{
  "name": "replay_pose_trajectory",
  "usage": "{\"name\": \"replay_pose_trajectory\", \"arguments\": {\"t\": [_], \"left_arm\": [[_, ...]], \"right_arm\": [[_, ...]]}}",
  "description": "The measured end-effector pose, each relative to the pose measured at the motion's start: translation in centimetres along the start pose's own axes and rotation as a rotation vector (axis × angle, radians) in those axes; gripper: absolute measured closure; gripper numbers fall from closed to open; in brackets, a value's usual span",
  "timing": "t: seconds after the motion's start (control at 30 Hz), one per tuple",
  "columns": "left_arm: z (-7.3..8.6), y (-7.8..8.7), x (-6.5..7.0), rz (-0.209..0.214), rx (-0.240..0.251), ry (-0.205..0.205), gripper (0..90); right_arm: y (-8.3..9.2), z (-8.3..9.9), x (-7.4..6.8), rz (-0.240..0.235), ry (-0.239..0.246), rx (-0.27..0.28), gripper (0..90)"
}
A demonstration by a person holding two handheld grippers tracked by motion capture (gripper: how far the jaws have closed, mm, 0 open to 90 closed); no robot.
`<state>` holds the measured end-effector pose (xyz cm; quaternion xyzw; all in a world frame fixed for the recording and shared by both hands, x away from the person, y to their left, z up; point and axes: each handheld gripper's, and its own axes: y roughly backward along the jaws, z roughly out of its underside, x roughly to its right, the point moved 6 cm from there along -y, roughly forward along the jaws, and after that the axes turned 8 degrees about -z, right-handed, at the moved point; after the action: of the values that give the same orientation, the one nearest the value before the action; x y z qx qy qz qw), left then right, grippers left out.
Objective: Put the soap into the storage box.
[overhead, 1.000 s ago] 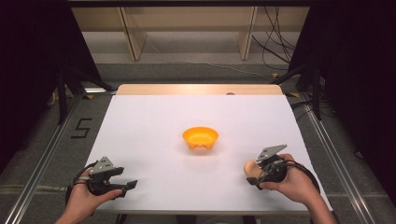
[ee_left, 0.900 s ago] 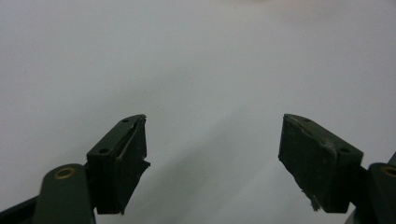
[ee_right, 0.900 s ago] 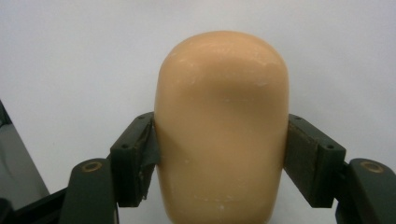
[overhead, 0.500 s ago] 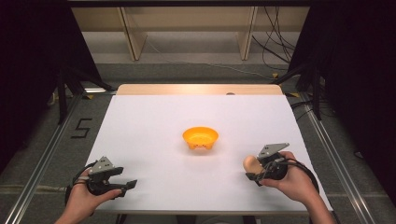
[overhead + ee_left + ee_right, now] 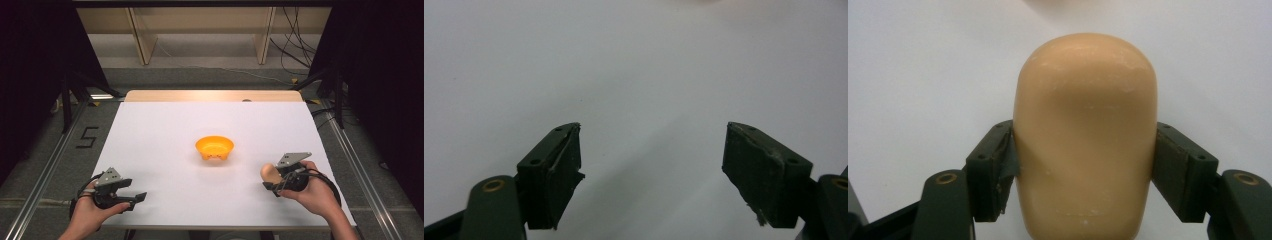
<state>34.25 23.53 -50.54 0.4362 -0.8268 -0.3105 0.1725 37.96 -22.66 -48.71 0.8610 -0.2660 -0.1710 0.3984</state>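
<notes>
From the high view, the work looked barely begun. The right gripper (image 5: 270, 176) was clamped on a tan, rounded, bun-like lump (image 5: 270, 173) at the near right of the white table (image 5: 165, 130), and the orange bowl (image 5: 214, 148) stood well apart from it at the table's middle. The bowl appeared empty, as far as that angle let one see into it. The pick-up seemed done; carrying the lump over and letting it go in the bowl was, by my guess, all that remained. The left gripper (image 5: 136, 197) lay at the near left, apart from both things, with nothing in it.

In the left gripper view, the fingers (image 5: 555, 172) stood wide over bare white table, nothing between them.

In the right gripper view, the fingers (image 5: 993, 167) pressed on both sides of the lump (image 5: 1085, 130), which stood up between them with its rounded end pointing away over the table. Whether it rested on the table or hung just above it could not be told.
</notes>
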Motion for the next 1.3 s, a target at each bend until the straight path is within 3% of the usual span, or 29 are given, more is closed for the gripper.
{"name": "replay_pose_trajectory", "arguments": {"t": [0.03,0.07,0.13,0.17,0.2,0.27,0.33,0.57,0.6,0.63,0.67,0.7,0.83,0.87,1.03,1.07,1.1,1.3], "left_arm": [[0.0,0.0,0.0,-0.003,0.0,0.001,23.1],[0.0,0.0,0.0,0.001,0.0,0.0,23.1],[0.0,0.1,-0.1,-0.002,-0.004,0.001,23.1],[0.0,0.2,-0.1,-0.002,-0.009,-0.011,23.1],[0.0,0.1,-0.1,-0.003,-0.001,0.0,23.1],[-0.1,0.1,0.0,-0.001,0.009,0.013,23.1],[0.0,0.1,-0.1,-0.002,-0.001,-0.004,23.1],[-0.1,0.2,0.0,-0.001,0.006,0.005,23.1],[-0.1,0.2,-0.1,-0.017,0.005,0.006,23.1],[-0.1,0.2,-0.1,-0.005,0.012,0.004,23.1],[-0.1,0.1,-0.4,-0.02,0.01,-0.026,23.1],[-0.1,0.1,-0.1,-0.006,0.013,0.003,23.2],[-0.1,0.1,-0.3,-0.015,0.006,-0.014,23.2],[-0.1,0.1,-0.1,-0.002,0.01,0.004,23.2],[-0.1,0.1,0.0,-0.004,0.014,0.009,23.2],[-0.2,0.1,-0.3,-0.018,0.015,-0.014,23.3],[-0.2,0.2,-0.1,-0.009,0.021,0.002,23.3],[-0.2,0.2,-0.1,-0.007,0.019,0.005,23.4]], "right_arm": [[0.1,0.1,0.0,-0.01,-0.002,-0.018,33.3],[0.0,0.0,0.0,0.0,-0.007,-0.001,33.3],[0.3,0.1,0.1,0.002,0.0,-0.016,33.3],[0.1,0.0,0.2,0.013,0.0,0.011,33.3],[0.4,0.0,0.3,0.005,0.005,-0.014,33.3],[0.6,-0.2,0.3,0.006,0.008,-0.011,33.3],[0.6,-0.4,0.3,0.012,0.011,0.0,33.3],[1.1,-0.9,0.7,0.022,0.016,0.009,33.3],[1.1,-0.9,0.7,0.018,0.016,0.005,33.3],[1.1,-1.0,0.7,0.022,0.015,0.015,33.3],[1.0,-1.0,0.7,0.023,0.015,0.02,33.3],[1.0,-1.0,0.8,0.02,0.019,0.013,33.3],[1.1,-1.0,0.9,0.018,0.022,-0.003,33.3],[1.2,-1.0,0.9,0.016,0.018,0.0,33.3],[1.1,-1.1,1.1,0.028,0.029,0.013,33.3],[1.1,-1.1,1.1,0.028,0.029,0.013,33.3],[1.1,-1.1,1.1,0.028,0.028,0.013,33.3],[1.3,-1.2,1.2,0.032,0.033,0.007,33.3]]}}
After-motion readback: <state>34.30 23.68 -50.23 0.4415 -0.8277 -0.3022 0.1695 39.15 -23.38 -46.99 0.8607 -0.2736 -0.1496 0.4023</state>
